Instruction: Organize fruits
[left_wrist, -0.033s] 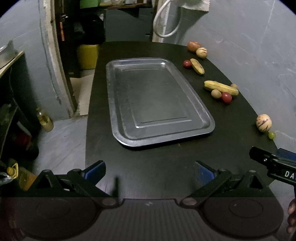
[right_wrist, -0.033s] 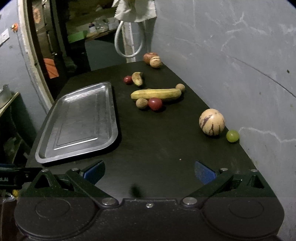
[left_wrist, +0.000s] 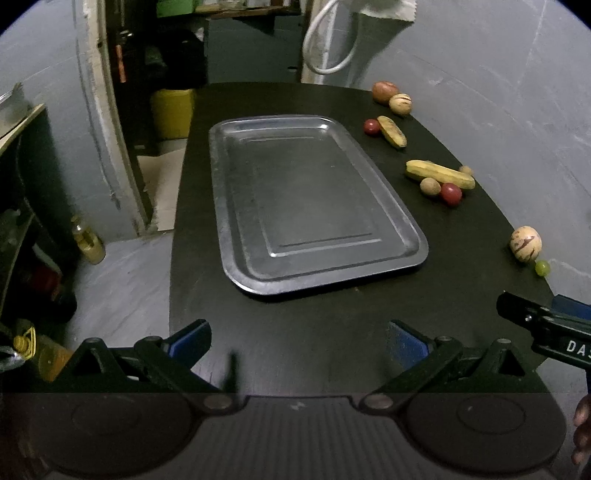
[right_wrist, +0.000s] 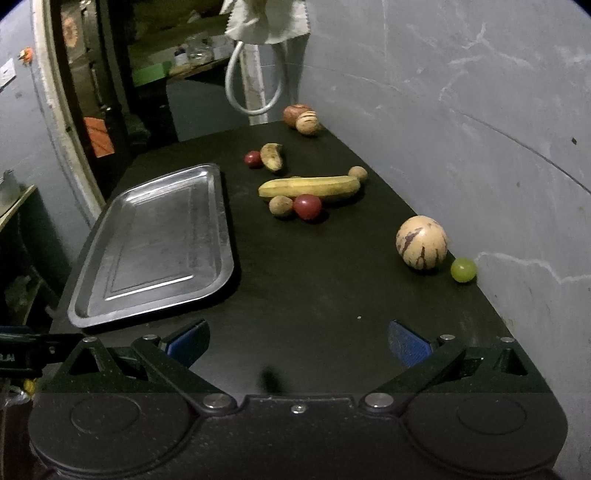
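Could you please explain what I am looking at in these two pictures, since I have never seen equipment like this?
There is no robot here: a person holds a two-finger gripper in each hand, and a fisheye camera on each looks forward along its fingers. One picture comes from the left gripper, the other from the right gripper. The black arms with blue pads at the bottom of each picture are the fingers; both pairs stand open and hold nothing.

On the dark table lies an empty metal tray. Beside it, toward the wall, are loose fruits: a long banana, a small banana, red round fruits, brown ones, striped melon-like fruits and a green grape. None is on the tray yet.
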